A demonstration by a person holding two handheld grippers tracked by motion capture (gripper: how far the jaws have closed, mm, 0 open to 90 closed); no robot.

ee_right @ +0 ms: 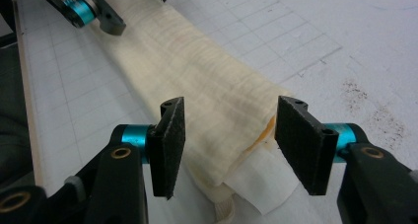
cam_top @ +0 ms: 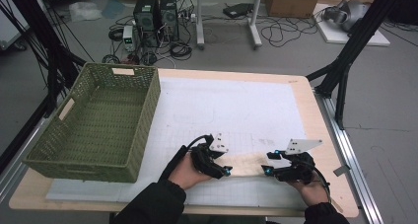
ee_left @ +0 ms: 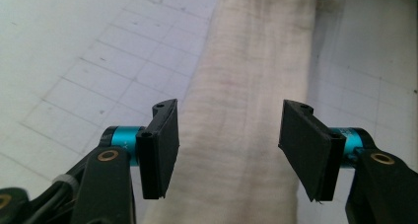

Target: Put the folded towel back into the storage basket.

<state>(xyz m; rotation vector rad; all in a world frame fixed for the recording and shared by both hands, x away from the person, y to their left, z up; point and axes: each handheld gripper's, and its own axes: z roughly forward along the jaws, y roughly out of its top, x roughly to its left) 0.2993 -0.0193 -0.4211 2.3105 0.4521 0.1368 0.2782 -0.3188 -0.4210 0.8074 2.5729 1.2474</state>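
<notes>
Lying flat: the folded cloth [cam_top: 246, 163] sits on the white mat [cam_top: 231, 105] at the near edge of the table [cam_top: 323, 135], stretched as 1 long strip between the 2 grippers.
Cloth, make: cream, thin and soft, folded lengthwise into several layers; I judge it light and limp, likely to sag or unfold if lifted from 1 end alone.
Cloth, right end: in the right gripper view the layers [ee_right: 231, 184] fan out a little at the end, with a loose white corner sticking out below.
Left gripper [cam_top: 224, 171]: jaws apart, 1 on each side of the strip in the left gripper view [ee_left: 229, 152]; the pads do not press on the cloth.
Right gripper [cam_top: 267, 170]: jaws apart, straddling the other end [ee_right: 229, 145]; nothing is pinched.
Where to grip: my judgement is across the full width at each end, catching all layers at once so the fold holds; a bite on the top layer only would peel it open.
Surface: the mat looks smooth, so the cloth should slide rather than snag.
Basket [cam_top: 93, 120]: green, woven, at the left of the table, well apart from the cloth.
</notes>
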